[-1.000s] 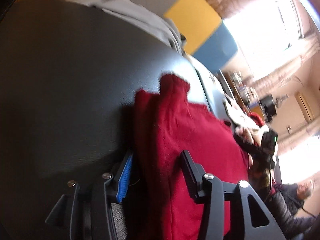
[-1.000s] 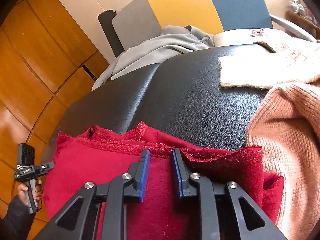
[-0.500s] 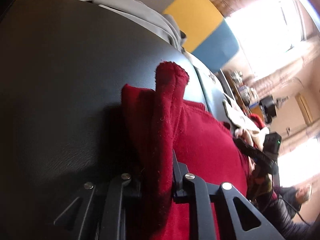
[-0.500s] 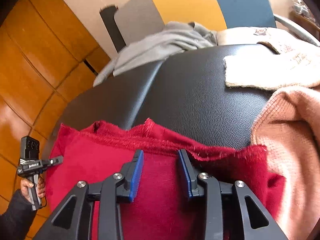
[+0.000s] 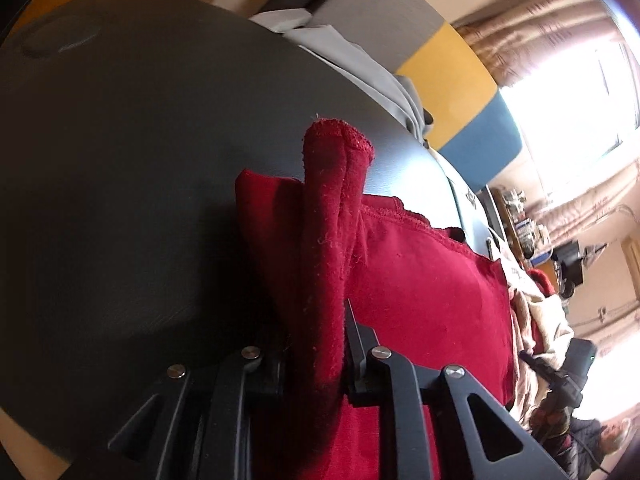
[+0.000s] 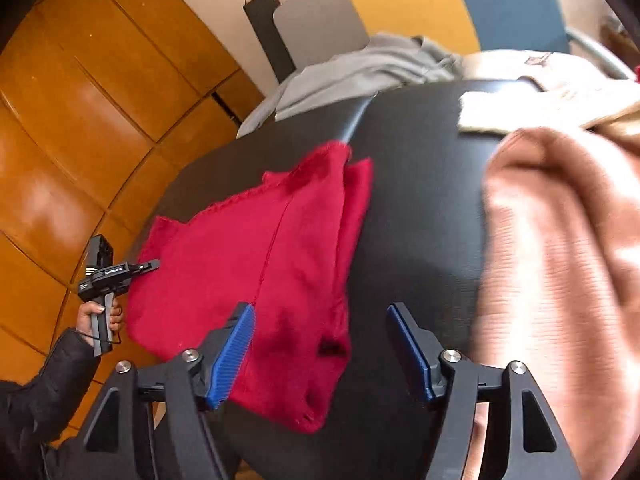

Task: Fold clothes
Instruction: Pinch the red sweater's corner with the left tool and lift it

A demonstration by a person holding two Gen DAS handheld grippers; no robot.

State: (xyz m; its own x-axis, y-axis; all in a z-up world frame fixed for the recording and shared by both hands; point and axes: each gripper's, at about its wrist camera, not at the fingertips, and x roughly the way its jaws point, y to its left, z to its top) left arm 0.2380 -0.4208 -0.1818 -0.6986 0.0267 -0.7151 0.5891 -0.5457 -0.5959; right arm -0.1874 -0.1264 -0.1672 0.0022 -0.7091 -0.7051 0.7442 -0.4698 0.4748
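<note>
In the left wrist view the pinched fold of the red fleece garment (image 5: 326,264) hides the inner faces of the black gripper fingers (image 5: 362,354), and the frame's lower edge cuts the cloth off. In the right wrist view the pink knitted sweater (image 6: 560,248) is motion-blurred and runs past the right edge.

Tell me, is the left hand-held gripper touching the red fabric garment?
Touching. The left wrist view shows the left hand-held gripper with both fingers clamped on a bunched fold of the red fabric garment.
</note>
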